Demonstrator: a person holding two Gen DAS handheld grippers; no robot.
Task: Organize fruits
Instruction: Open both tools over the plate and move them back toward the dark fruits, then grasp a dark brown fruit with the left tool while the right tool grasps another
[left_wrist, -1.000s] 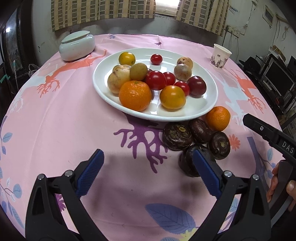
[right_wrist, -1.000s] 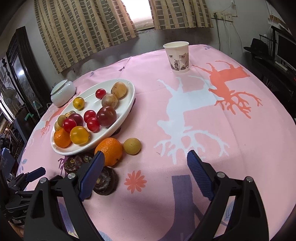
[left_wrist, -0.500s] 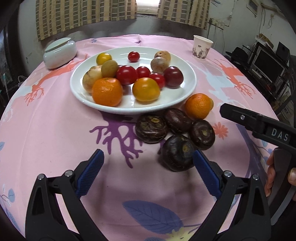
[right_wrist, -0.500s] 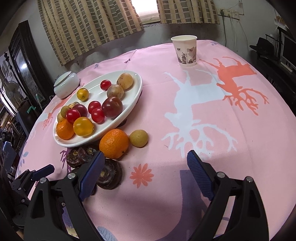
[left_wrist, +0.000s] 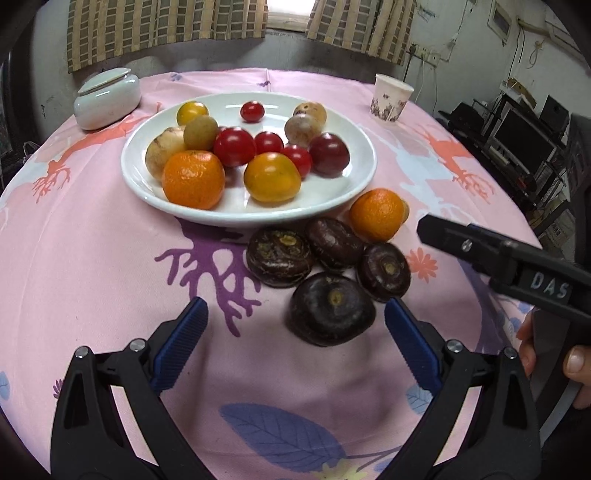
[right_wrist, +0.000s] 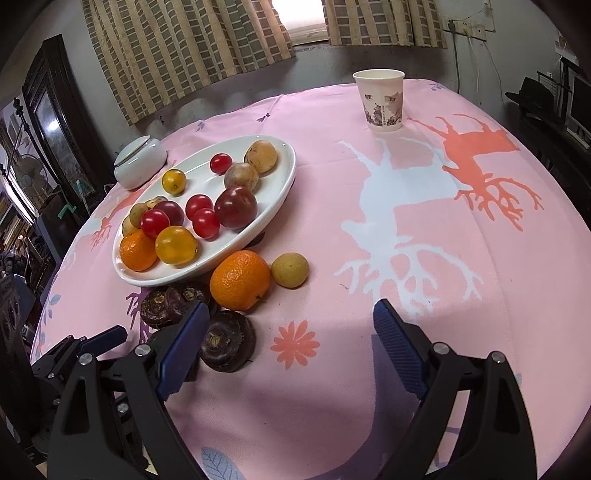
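Closer now than half a second back: the left hand-held gripper (left_wrist: 293, 341) has crept in toward the dark fruits, so the nearest dark fruit (left_wrist: 331, 308) sits just ahead of its blue fingers, a bit right of centre between them, not touched. Its jaws are wide apart with nothing in them. Going left to right on the pink-clothed bench (left_wrist: 92, 258): a pale lidded jar (left_wrist: 107, 96) at the far left, then the white plate (left_wrist: 354, 184) loaded with an orange, yellow and red tomatoes, a plum and some brownish fruits, same layout as before. Just in front of the plate's near rim are four dark fruits bunched together, touching, and a loose orange (left_wrist: 376, 213) beside them with a small yellow-green fruit (right_wrist: 290, 270) right next to it. Paper cup (right_wrist: 380, 99) is well off at the far right. The right hand-held gripper (right_wrist: 288, 349) hangs over the cloth near that bunch, jaws also spread, holding nothing; it's edged forward too.
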